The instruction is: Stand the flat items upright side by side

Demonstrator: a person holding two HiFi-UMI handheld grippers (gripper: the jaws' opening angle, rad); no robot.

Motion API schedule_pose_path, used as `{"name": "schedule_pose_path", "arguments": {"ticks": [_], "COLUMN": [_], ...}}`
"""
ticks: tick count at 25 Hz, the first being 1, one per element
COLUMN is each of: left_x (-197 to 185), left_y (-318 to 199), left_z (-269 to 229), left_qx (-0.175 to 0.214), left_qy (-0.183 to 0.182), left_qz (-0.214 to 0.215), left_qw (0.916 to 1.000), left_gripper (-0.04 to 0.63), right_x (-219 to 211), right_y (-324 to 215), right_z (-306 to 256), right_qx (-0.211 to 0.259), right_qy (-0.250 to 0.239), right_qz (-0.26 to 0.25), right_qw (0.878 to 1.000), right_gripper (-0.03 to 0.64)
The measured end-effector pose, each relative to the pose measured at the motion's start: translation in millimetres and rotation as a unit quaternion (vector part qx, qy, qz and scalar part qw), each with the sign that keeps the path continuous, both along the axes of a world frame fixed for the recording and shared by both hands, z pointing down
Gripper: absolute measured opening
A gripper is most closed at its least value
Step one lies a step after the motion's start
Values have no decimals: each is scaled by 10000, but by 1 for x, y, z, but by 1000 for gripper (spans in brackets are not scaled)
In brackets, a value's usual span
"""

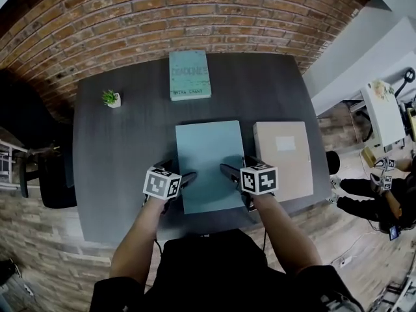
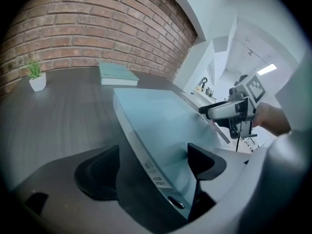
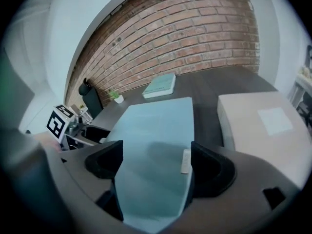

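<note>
Left gripper (image 1: 179,171) and right gripper (image 1: 238,167), jaws apart and gripping nothing, flank the teal folder (image 1: 209,149) at its near end; its length runs straight away.

Far beyond the fingers (image 1: 229,171), the teal book (image 1: 190,75) bears a faint title I can't read and a lower line that seems to end in "GRANT". Between the left fingers (image 2: 97,172), the spine label (image 2: 155,173) on the blue folder (image 2: 165,126) is too small to read. The white label (image 1: 285,143) on the beige folder (image 1: 286,174), right of them, shows nothing legible.
</note>
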State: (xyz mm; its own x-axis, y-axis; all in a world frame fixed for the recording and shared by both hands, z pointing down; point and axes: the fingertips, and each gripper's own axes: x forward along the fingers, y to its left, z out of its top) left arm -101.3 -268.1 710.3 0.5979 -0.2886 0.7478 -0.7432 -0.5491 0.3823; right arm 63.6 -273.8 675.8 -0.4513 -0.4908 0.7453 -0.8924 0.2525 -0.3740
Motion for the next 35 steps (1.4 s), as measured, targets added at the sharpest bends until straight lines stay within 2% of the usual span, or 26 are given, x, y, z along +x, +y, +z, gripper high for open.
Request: {"name": "schedule_pose_path", "arguments": {"ticks": [2,4,6,8,11,16,21,26,29,35], "left_x": [-3,1,6,11,20,26,27,30,30,18], "left_y": [-4,-9,-16,-26,-32,-31,-30,-35,-42,-71], "left_z": [0,-1,-3,-5,-4,11,17,15,1,-49], "left_qx": [-58,-107,-173,-261,-391,-644,-756,-520,-270,635], "left_qy": [-36,-22,136,326,502,424,464,429,405,173], "left_qz": [136,260,177,102,232,336,297,331,331,441], "left_qw": [9999,9996,9996,9991,9977,9965,9956,9972,9983,9969], "left_gripper": [457,457,457,457,459,477,491,497,496,495], "right_x": [9,9,6,4,2,-5,-7,-5,-5,-10], "right_y": [-10,-16,-19,-24,-27,-29,-28,-35,-43,-71], "right_z": [3,5,9,19,35,55,57,57,43,-9], "right_qx": [-71,-365,-567,-654,-847,-1147,-1146,-1154,-935,-235], "right_qy": [12,-375,-558,-430,-311,-524,-477,-443,-266,-310], "right_qz": [143,256,228,118,56,76,42,-36,-163,-116], "right_qw": [9999,9983,9966,9969,9959,9920,9923,9923,9951,9992], "right_gripper": [445,446,453,457,469,503,506,506,506,474]}}
